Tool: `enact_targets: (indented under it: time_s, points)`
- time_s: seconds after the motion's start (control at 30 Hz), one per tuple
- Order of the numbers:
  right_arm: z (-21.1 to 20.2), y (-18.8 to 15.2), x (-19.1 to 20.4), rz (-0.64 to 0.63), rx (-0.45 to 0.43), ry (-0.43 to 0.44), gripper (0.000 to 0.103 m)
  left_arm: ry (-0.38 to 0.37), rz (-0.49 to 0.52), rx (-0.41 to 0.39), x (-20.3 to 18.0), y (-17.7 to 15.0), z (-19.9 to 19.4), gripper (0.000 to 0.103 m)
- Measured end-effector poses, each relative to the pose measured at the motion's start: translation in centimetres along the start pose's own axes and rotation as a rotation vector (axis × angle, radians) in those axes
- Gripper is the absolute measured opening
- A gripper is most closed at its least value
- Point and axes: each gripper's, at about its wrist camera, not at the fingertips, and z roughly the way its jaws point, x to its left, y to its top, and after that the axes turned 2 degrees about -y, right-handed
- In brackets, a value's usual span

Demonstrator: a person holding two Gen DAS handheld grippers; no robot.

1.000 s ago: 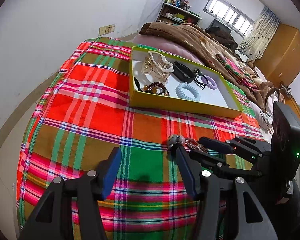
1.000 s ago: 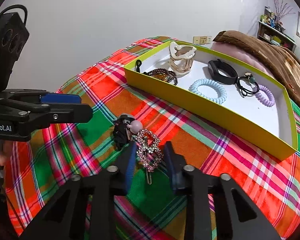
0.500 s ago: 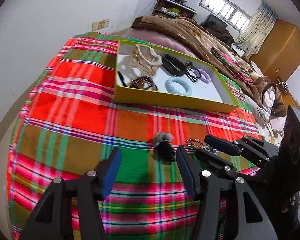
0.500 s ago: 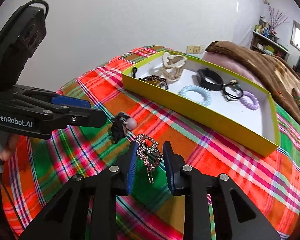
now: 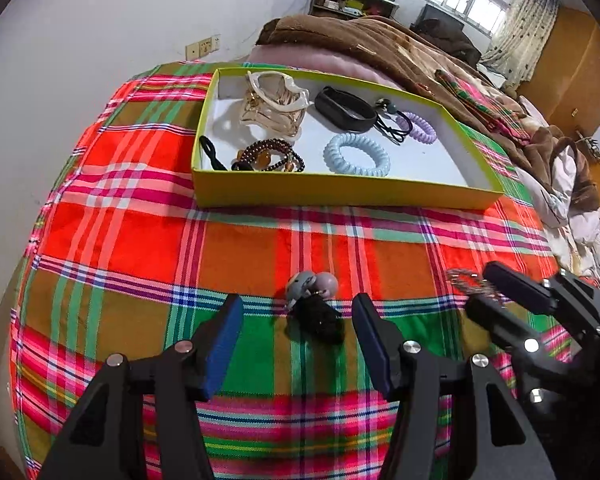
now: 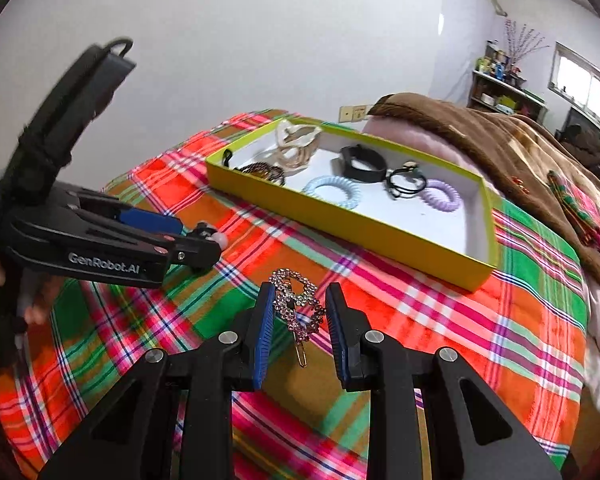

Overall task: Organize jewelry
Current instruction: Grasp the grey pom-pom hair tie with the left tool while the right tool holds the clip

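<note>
A black hair tie with grey and pink beads (image 5: 314, 304) lies on the plaid cloth between the fingers of my open left gripper (image 5: 296, 320). A rhinestone hair clip (image 6: 298, 306) sits between the fingers of my right gripper (image 6: 300, 300), which are shut on it and hold it just above the cloth. The clip also shows in the left wrist view (image 5: 466, 282). A yellow box (image 5: 340, 190) further back holds a cream claw clip, a bead bracelet, a black band and coil hair ties. The left gripper (image 6: 198, 246) appears at the left of the right wrist view.
The plaid cloth (image 5: 140, 240) covers a bed beside a white wall. A brown blanket (image 5: 380, 40) is heaped behind the box. The yellow box's near wall (image 6: 340, 220) stands between the grippers and its contents.
My left gripper has moved right so the beaded hair tie sits between its fingers. My right gripper has lifted the rhinestone clip off the cloth, toward the box.
</note>
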Motion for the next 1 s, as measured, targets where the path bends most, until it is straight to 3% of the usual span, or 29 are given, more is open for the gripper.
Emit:
enact_targets:
  time_s: [0.17, 0.37, 0.4, 0.5, 1.0]
  points:
    - [-1.1, 0.1, -0.5, 0.016, -0.031, -0.011, 0.027, 0.042, 0.016, -0.028, -0.4, -0.2, 0.2, 0.058]
    - [-1.5, 0.1, -0.6, 0.028, -0.05, -0.011, 0.027, 0.09, 0.032, -0.055, -0.5, -0.3, 0.3, 0.037]
    - [-1.6, 0.1, -0.6, 0.03, -0.054, -0.011, 0.027, 0.09, 0.028, -0.056, -0.4, -0.2, 0.2, 0.029]
    - [-2.0, 0.0, -0.7, 0.037, -0.062, -0.011, 0.027, 0.079, 0.026, -0.055, -0.3, -0.3, 0.1, 0.024]
    - [-2.7, -0.1, -1.5, 0.069, -0.081, -0.026, 0.027, 0.048, 0.042, -0.095, -0.6, 0.1, -1.5, 0.021]
